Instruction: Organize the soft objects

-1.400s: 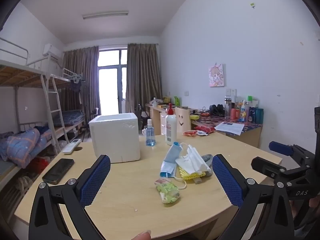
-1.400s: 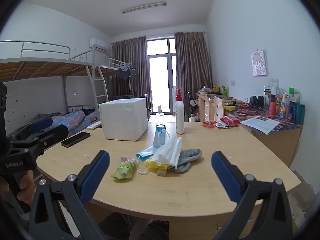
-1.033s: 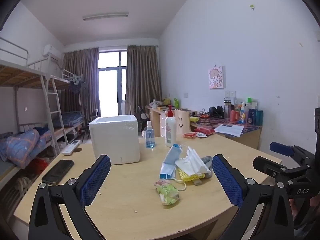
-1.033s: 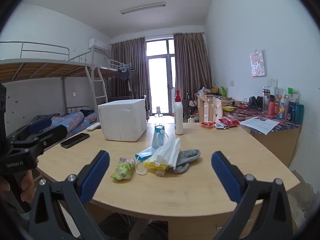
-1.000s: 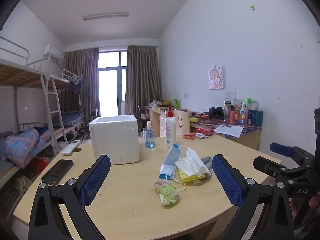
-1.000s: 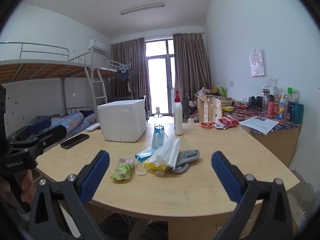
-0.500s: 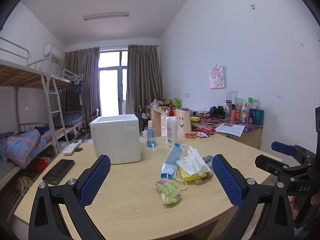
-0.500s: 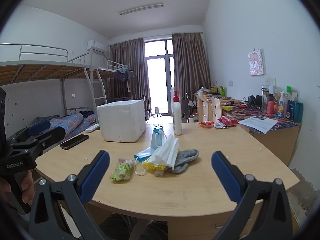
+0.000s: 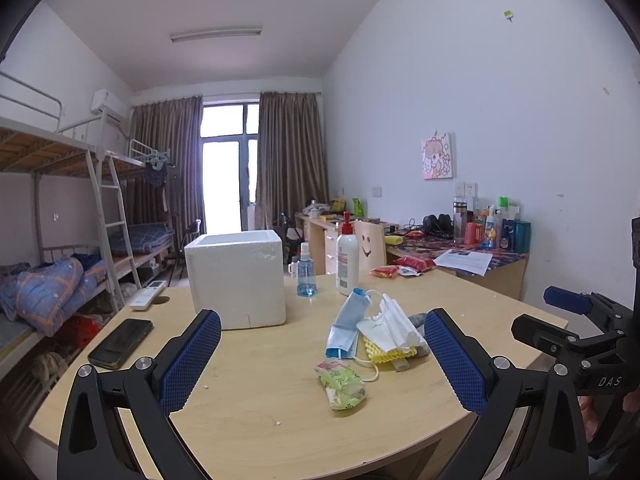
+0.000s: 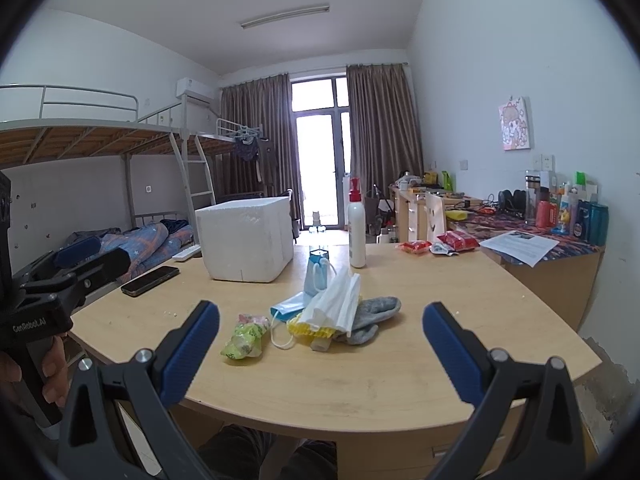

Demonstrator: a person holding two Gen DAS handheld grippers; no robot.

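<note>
A heap of soft things lies mid-table: a white face mask (image 9: 390, 326) (image 10: 336, 304), a blue mask (image 9: 346, 322) (image 10: 286, 306), a yellow sponge cloth (image 9: 386, 354) (image 10: 310, 330) and a grey sock (image 10: 374, 312) (image 9: 418, 320). Beside the heap lies a green-and-pink packet (image 9: 342, 384) (image 10: 244, 336). A white foam box (image 9: 236, 278) (image 10: 246, 238) stands behind them. My left gripper (image 9: 320, 360) is open, held over the table's near edge short of the heap. My right gripper (image 10: 320, 352) is open too, just in front of the heap. Neither holds anything.
A black phone (image 9: 120, 344) (image 10: 150, 276) and a white remote (image 9: 148, 300) lie left of the box. A lotion bottle (image 9: 347, 264) (image 10: 356, 228) and a blue spray bottle (image 9: 306, 276) stand behind the heap. Red snack packets (image 10: 456, 240) and a cluttered desk (image 9: 480, 244) are at the right.
Both grippers have stayed open and have only drifted slightly; the things on the table have not moved.
</note>
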